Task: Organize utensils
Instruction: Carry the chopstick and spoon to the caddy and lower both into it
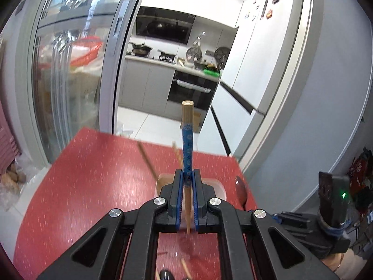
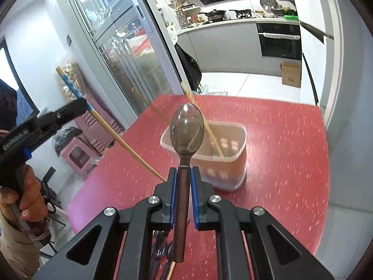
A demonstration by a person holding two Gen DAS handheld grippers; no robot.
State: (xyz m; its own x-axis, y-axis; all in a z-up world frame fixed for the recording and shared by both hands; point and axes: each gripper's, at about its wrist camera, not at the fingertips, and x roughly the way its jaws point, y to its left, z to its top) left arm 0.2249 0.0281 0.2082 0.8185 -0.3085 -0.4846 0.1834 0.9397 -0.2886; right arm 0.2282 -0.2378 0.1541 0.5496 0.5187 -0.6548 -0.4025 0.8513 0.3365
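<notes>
My left gripper is shut on a wooden chopstick with a blue flowered band, which stands upright above the red table. Behind it sits a translucent plastic container with two chopsticks leaning in it. My right gripper is shut on the handle of a brown translucent spoon, bowl pointing forward over the container. In the right wrist view the left gripper appears at the left with its chopstick slanting down toward the table.
Loose utensils lie on the table under the grippers, with more utensils in the right wrist view. A glass sliding door and pink stools stand left of the table. The kitchen floor holds a cardboard box.
</notes>
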